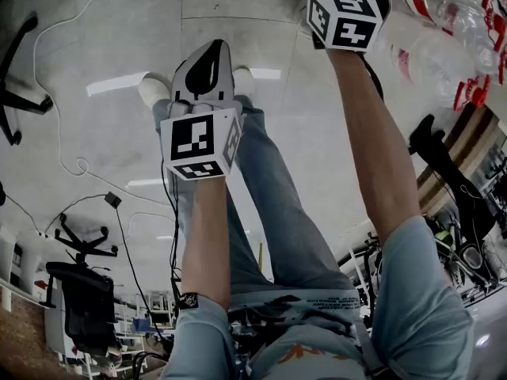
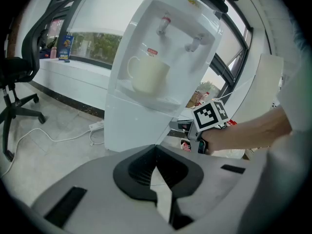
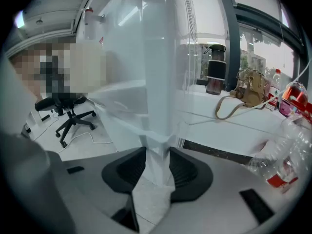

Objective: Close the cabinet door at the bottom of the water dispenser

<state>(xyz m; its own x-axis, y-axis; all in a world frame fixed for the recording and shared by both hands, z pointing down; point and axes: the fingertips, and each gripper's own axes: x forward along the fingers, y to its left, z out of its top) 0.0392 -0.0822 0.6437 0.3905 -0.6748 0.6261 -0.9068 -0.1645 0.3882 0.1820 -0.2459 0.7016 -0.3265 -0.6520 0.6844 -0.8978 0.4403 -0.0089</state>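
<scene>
Down at the right side of the tall white glossy plastic water dispenser (image 2: 161,43), the right gripper (image 3: 157,155) is clamping its ribbed black pads (image 3: 187,172) on the smooth white cabinet door (image 3: 158,130). The door's thin vertical edge is filling the gap between the jaws. This door is sitting at the dispenser's lower front, under the recessed dispensing bay. How far it is standing off the body cannot be told. The left gripper (image 2: 156,152) is hanging back in front of the dispenser, its matte grey shells drawn together with the black pads meeting at the tips and nothing between them.

A rounded cream mug (image 2: 146,74) is sitting in the bay beneath a red-capped tap (image 2: 165,21) and a pale tap (image 2: 195,45). A small red label (image 2: 152,51) and a yellow sticker (image 2: 192,3) are showing on the casing, but their print is too small to read. The cube on the right gripper (image 2: 209,115) is showing black-and-white square marker patterns.

On the white sill, a dark cylindrical jar (image 3: 215,74) and a slouching tan bag (image 3: 251,94) are resting, with crinkled clear plastic bottles with red labels (image 3: 285,172) lying near them. A black mesh office chair (image 2: 14,82) is standing on the pale polished floor (image 2: 44,155), where a white cable (image 2: 48,135) is trailing.
</scene>
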